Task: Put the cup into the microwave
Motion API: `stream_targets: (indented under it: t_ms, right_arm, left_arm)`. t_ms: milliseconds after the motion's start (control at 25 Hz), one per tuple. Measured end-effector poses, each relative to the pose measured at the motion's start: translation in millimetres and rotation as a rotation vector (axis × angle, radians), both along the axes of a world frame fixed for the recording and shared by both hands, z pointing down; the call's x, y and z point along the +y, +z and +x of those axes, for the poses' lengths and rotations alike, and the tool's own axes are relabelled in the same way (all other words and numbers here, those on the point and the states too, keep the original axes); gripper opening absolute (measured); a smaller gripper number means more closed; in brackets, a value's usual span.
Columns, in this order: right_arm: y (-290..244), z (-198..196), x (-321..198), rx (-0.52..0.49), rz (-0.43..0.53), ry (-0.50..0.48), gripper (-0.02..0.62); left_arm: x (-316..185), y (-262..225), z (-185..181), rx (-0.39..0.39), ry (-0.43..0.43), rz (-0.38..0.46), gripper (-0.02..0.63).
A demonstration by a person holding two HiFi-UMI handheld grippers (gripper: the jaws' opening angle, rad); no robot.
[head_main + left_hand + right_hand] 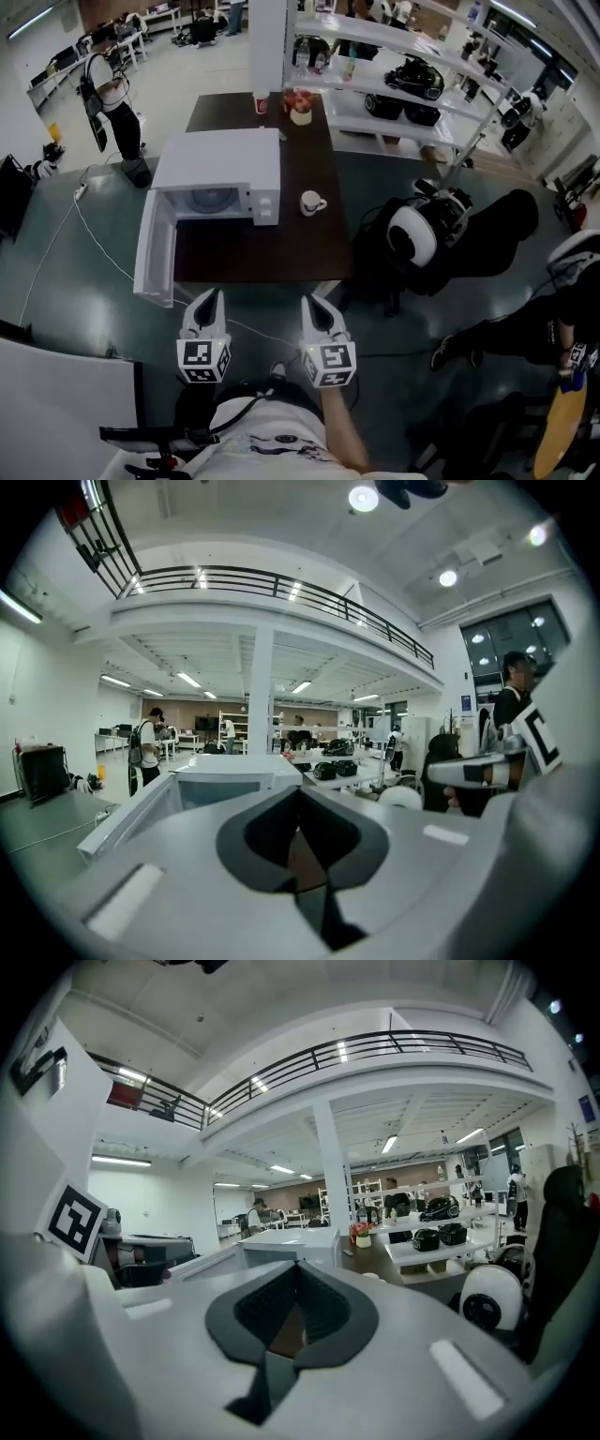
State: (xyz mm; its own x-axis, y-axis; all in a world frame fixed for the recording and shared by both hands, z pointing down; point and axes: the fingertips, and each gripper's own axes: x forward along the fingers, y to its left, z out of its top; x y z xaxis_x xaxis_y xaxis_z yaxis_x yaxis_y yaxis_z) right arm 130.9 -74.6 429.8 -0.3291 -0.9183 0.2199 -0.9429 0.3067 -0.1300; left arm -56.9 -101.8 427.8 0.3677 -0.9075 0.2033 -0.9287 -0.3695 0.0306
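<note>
- Holding both tools out short of the near edge of the table (309, 258), I have my right gripper (310, 302) with its jaws pressed together at the tips. Nothing is between them.
- My left gripper (214, 296) is the same, closed tip to tip and empty. Its own view looks past the tips at the microwave (223, 164).
- Both point nearly level toward the table, side by side and apart from each other. That suits an approach, not a grab, and neither touches anything.
- The cup (311, 202) stands upright on the dark table, just beside the microwave's right side. Its handle seems to point right.
- It sits more in line with my right gripper, so I judge that one should take it.
- The door (155, 248) is swung fully open to the left, and the cavity faces me with the turntable showing. The way in is open, so my left gripper has no door to deal with.
- With the hinge on the left, I expect a cup coming in from the right to meet nothing.
- I judge the task as hardly begun: the cup is untouched, and my right jaws must part before they can close round it.
- A grip across the body, clear of the handle, looks the steadier choice.
</note>
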Motion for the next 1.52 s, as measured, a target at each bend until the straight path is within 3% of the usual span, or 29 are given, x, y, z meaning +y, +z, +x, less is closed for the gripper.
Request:
stream_targets:
  t_ms: [560,960,1240,1520]
  right_arm:
    - [1.9,-14.3,-51.8,0.005,0.01,-0.056,0.002]
    - [0.7,-32.8,-119.4,0.047,-0.019,-0.053,0.002]
    - [16.2,-56.2,-152.1,0.082,-0.086,-0.066,0.002]
    - [60.3,-43.4,-170.4,0.099,-0.197,-0.037,0.002]
  left_arm:
    - [-54.7,10.3,16.9,0.02,0.03,-0.029,-0.002]
    - [-118.7,24.0,24.0,0.066,0.144,-0.101,-0.002]
    - [-148.4,41.8,10.5,0.091,0.179,-0.164,-0.002]
    - [-165.1,86.4,23.1,0.082,0.207,-0.27,-0.002]
